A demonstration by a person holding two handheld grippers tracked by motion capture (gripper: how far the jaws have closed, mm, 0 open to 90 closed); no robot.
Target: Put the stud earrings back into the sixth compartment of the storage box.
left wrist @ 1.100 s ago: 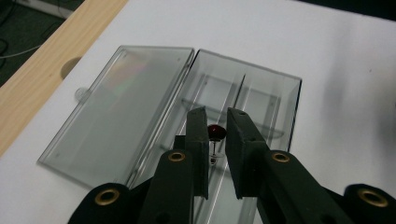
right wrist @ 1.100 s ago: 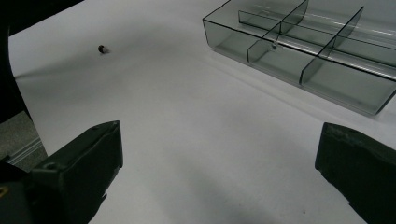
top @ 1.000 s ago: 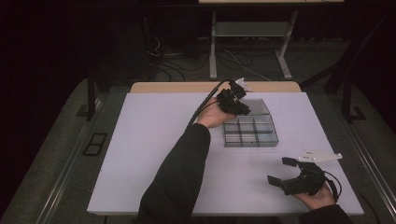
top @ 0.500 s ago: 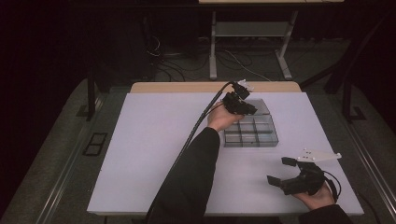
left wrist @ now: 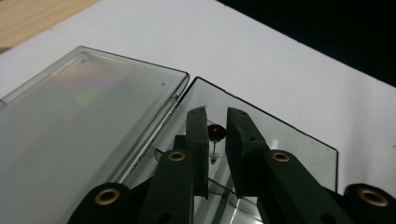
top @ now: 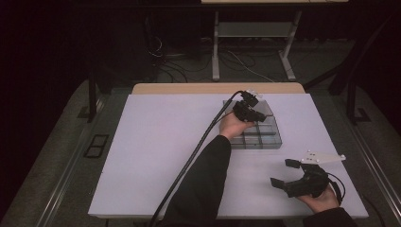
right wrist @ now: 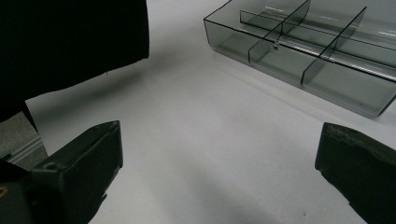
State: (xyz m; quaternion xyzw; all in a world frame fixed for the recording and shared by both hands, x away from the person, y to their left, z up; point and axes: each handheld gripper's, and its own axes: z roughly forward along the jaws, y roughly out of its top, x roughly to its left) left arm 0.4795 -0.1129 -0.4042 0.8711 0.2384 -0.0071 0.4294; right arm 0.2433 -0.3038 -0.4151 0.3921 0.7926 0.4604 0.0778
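Left gripper (left wrist: 215, 135), frame centre: jaws clamped on pin (left wrist: 215, 133) over box (left wrist: 280, 140); placing underway; next, release. Right gripper (top: 288, 177): jaws apart.

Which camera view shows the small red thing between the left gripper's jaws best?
The left gripper view: the red thing sits close up between the jaws of the left gripper, above the clear box. In the high view the spot is too small to tell.

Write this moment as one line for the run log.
left hand-held gripper: shut on small red item, over clear divided box | right hand-held gripper: open, holds nothing, over white table
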